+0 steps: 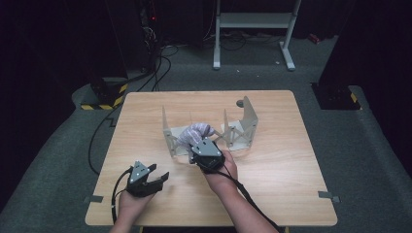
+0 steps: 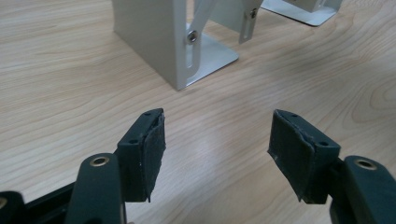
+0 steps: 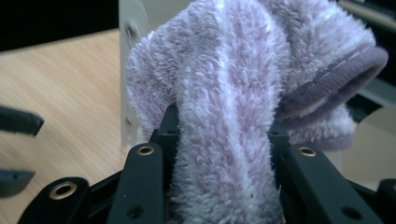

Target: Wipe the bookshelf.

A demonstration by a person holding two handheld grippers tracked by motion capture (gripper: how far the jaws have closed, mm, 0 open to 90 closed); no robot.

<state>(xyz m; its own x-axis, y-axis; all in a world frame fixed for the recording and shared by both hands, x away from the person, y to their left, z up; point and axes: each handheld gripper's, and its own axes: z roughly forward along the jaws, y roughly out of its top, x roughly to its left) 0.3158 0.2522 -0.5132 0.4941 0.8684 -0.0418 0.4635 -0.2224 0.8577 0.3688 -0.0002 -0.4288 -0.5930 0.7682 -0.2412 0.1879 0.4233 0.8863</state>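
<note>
I see one fluffy towel [image 3: 224, 107], pale lilac with lighter stripes and a darker purple stitched hem. It is bunched into a thick fold and pinched between the jaws of the right hand-held gripper [image 3: 224, 140], held clear above the bench [image 1: 272, 165]. Its free end flops over beside the metal rack [image 1: 243, 127], near the bench's middle.

A light wooden counter [image 1: 291, 160] fills the middle of the frame, standing on grey carpet floor [image 1: 369, 145]. At the top centre stands a white metal frame [image 1: 252, 22] on two feet. Black cables [image 1: 155, 68] run across the upper left, near a base with yellow-black striped tape [image 1: 104, 99]. The surroundings lie dark.
</note>
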